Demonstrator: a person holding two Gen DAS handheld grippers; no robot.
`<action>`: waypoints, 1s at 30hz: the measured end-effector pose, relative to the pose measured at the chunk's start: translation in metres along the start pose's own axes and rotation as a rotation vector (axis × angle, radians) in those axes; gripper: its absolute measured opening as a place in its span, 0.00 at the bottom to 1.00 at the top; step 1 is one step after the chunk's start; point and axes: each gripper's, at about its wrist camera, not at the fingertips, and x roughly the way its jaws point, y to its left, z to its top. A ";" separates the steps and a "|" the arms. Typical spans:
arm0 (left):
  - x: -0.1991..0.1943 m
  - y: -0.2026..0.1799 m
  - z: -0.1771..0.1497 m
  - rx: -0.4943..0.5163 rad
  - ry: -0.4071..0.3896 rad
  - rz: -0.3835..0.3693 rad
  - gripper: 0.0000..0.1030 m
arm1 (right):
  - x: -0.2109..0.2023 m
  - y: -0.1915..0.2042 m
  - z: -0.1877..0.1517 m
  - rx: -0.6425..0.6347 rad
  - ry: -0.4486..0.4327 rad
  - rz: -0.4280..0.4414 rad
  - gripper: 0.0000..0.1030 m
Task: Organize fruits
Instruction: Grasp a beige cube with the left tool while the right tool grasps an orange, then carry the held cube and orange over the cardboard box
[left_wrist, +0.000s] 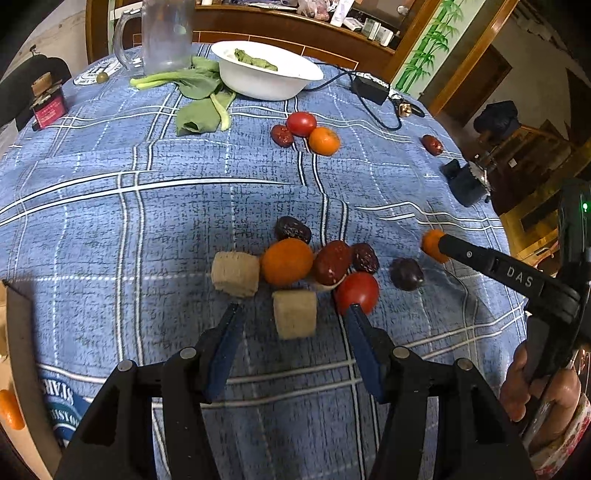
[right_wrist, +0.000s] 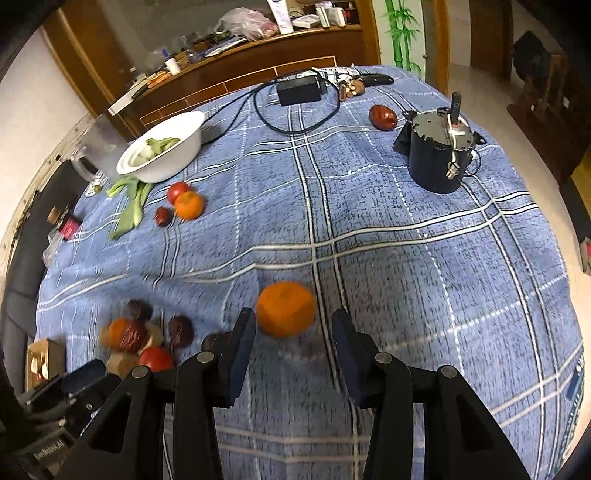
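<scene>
The blue plaid tablecloth (right_wrist: 424, 258) carries a near fruit cluster (left_wrist: 317, 262) and a lone orange (right_wrist: 285, 308) just beside it. The right gripper (right_wrist: 293, 332) stands partly open, empty, the orange just ahead of its jaws. The left gripper (left_wrist: 293, 314), likewise partly open, holds nothing. Advisable: centre the jaws on the orange's widest part before closing.

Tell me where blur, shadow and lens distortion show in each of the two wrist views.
Left wrist view: mostly sharp; a shadow darkens the tablecloth around the fruit cluster; fisheye bends the plaid lines. Right wrist view: motion blur smears the orange ahead of the right gripper and the fruit pile; the far table stays clearer, its edges curved.
</scene>
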 end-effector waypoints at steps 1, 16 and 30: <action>0.004 -0.001 0.001 0.002 0.005 0.006 0.54 | 0.004 0.000 0.002 0.000 0.003 0.006 0.44; -0.006 0.004 -0.010 -0.010 -0.013 0.035 0.21 | 0.005 0.011 -0.006 -0.026 0.004 0.026 0.36; -0.096 0.057 -0.046 -0.102 -0.103 0.065 0.21 | -0.035 0.081 -0.054 -0.063 0.032 0.145 0.36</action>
